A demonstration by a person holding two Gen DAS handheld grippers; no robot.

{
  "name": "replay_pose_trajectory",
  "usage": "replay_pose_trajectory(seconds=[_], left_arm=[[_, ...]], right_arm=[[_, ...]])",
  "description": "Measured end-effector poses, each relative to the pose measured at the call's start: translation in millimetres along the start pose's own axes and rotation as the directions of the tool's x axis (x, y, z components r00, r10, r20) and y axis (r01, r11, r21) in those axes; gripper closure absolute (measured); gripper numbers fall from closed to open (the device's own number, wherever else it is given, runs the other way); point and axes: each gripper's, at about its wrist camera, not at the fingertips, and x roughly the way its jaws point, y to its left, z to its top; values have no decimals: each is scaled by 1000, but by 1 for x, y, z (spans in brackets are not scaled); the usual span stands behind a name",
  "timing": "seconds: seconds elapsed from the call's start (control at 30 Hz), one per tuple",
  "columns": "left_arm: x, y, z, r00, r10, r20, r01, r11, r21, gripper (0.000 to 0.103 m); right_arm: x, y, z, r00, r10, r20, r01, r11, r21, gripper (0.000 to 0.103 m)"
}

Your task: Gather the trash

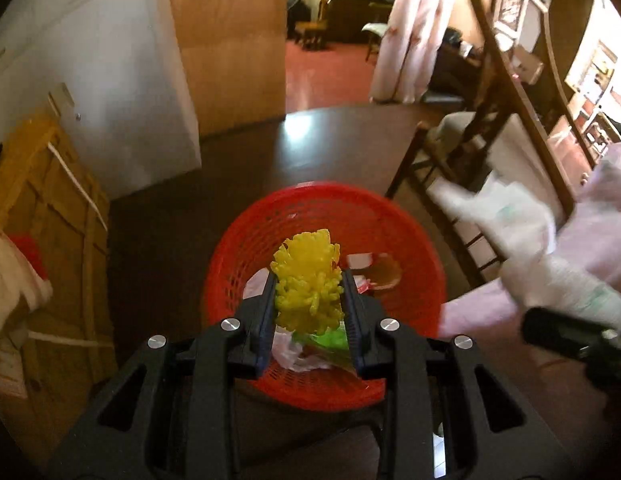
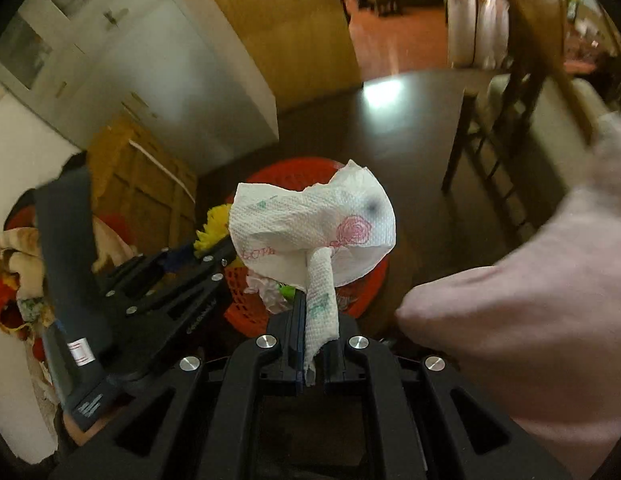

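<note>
My left gripper (image 1: pixel 308 292) is shut on a yellow artificial flower (image 1: pixel 306 280) and hangs over a red mesh basket (image 1: pixel 246 248) that stands on the dark floor. Crumpled wrappers, a green scrap and a brown piece lie inside the basket. My right gripper (image 2: pixel 316 300) is shut on a white paper napkin (image 2: pixel 310 224) with a pink rose print, which flares out above the fingers. It hovers over the red basket (image 2: pixel 286 178) too. The left gripper (image 2: pixel 214 248) with the yellow flower (image 2: pixel 212 226) shows at left in the right wrist view. The napkin (image 1: pixel 522 224) appears blurred at right in the left wrist view.
A wooden chair (image 1: pixel 490 132) stands to the right of the basket. A yellow wooden crate (image 1: pixel 50 216) leans at the left, by a white cabinet (image 1: pixel 122 80). Pale pink cloth (image 2: pixel 530 300) fills the lower right. A doorway opens onto a red floor (image 1: pixel 330 76) beyond.
</note>
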Motion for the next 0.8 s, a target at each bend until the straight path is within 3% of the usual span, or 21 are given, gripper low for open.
replay_pose_trajectory(seconds=[0.13, 0.33, 0.4, 0.5, 0.8], left_arm=[[30, 14, -2, 998, 0, -70, -2, 1000, -28, 72], [40, 21, -2, 995, 2, -96, -6, 999, -44, 72], [45, 19, -4, 995, 5, -101, -9, 999, -43, 72], [47, 18, -6, 994, 40, -103, -45, 998, -42, 69], [27, 21, -10, 995, 48, -87, -54, 996, -68, 40]], right_arm=[[27, 1, 7, 999, 28, -30, -27, 999, 20, 95], [48, -6, 7, 998, 34, -44, -34, 999, 16, 92], [51, -6, 7, 999, 0, -38, 0, 1000, -1, 70], [49, -14, 8, 999, -40, -14, 40, 999, -3, 51], [7, -23, -14, 998, -35, 52, 35, 999, -9, 45]])
